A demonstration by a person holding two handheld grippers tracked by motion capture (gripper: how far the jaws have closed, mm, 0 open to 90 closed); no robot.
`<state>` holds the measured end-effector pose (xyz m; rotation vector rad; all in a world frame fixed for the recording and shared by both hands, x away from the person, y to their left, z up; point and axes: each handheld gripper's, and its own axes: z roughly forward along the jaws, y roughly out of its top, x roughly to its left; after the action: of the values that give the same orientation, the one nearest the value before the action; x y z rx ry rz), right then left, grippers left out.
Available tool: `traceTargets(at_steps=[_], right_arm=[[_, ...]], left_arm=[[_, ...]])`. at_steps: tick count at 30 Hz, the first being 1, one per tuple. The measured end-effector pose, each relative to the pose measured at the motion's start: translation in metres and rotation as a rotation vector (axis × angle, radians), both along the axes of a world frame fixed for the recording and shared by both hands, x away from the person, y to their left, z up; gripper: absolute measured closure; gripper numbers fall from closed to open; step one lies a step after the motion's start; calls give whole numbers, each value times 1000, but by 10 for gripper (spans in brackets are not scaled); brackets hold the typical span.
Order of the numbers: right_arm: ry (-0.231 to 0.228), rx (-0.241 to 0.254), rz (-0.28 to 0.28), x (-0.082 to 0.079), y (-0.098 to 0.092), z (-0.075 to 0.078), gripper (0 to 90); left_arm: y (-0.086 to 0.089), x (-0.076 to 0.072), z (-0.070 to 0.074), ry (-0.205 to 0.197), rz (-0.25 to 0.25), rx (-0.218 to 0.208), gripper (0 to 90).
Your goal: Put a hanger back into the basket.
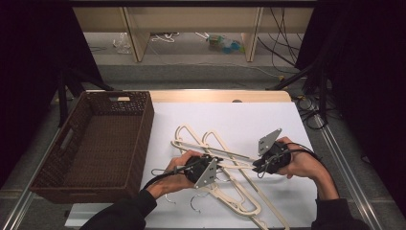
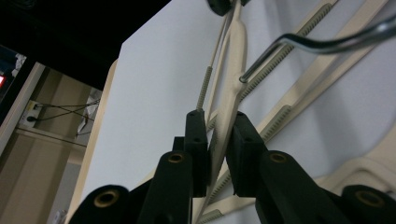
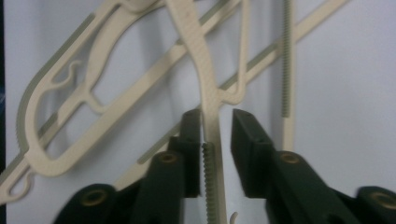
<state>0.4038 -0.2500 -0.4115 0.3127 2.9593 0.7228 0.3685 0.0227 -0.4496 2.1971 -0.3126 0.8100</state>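
Both the left gripper (image 1: 218, 164) and the right gripper (image 1: 256, 166) pinch one cream hanger (image 2: 232, 100) by its thin arm, left snug, right part-open; it looks light, stiff and slippery, best held at the ribbed strip.

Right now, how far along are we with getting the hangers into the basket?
Nothing looks done: the basket holds no hangers. In hand: both grippers straddle one hanger in the pile; the left gripper looks closed on its bar, while the right gripper has a gap beside it. Left: all the hangers on the table.
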Motion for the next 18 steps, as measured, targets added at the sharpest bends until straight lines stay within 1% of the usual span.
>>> traceTargets(at_steps=[1,2,3,4,5,6,7,8,9,10,11,12,13,14,15,16,17,18], right_arm=[[-5,13,-29,0,-2,3,644],[-21,23,-67,0,-4,6,597],[-47,48,-116,0,-5,8,572],[-54,70,-144,0,-7,12,545],[-60,88,-159,-1,-9,16,518],[-70,103,-181,-3,-11,19,495],[-70,103,-181,-3,-11,19,495],[-113,127,-237,-6,-16,28,483],[-113,127,-237,-6,-16,28,483],[-138,161,-283,-9,-20,36,480],[-138,161,-283,-9,-20,36,480],[-169,181,-282,-9,-24,41,478],[-175,192,-318,-12,-25,45,473],[-195,201,-324,-13,-27,47,459],[-195,201,-324,-13,-27,47,459],[-207,225,-349,-18,-30,52,444],[-196,221,-353,-19,-32,55,442],[-210,242,-370,-20,-33,54,439]], left_arm=[[0,1,2,-3,-6,7,802],[0,1,2,-3,-6,7,810],[-1,3,4,-14,-15,15,817],[-3,6,9,-26,-18,19,822],[-4,8,13,-28,-26,25,830],[-4,8,13,-28,-26,25,840],[-4,10,17,-34,-29,26,840],[-5,16,25,-19,-33,3,845],[-5,16,25,-19,-33,3,845],[-4,22,32,-36,-24,-4,846],[-4,22,32,-36,-24,-4,848],[-3,28,39,-33,3,-24,850],[-1,32,43,-12,22,-39,851],[-1,32,43,-12,22,-39,850],[1,36,49,13,52,-40,850],[4,40,56,41,91,-44,848],[6,43,59,61,113,-37,850],[7,45,62,84,139,-52,851]])
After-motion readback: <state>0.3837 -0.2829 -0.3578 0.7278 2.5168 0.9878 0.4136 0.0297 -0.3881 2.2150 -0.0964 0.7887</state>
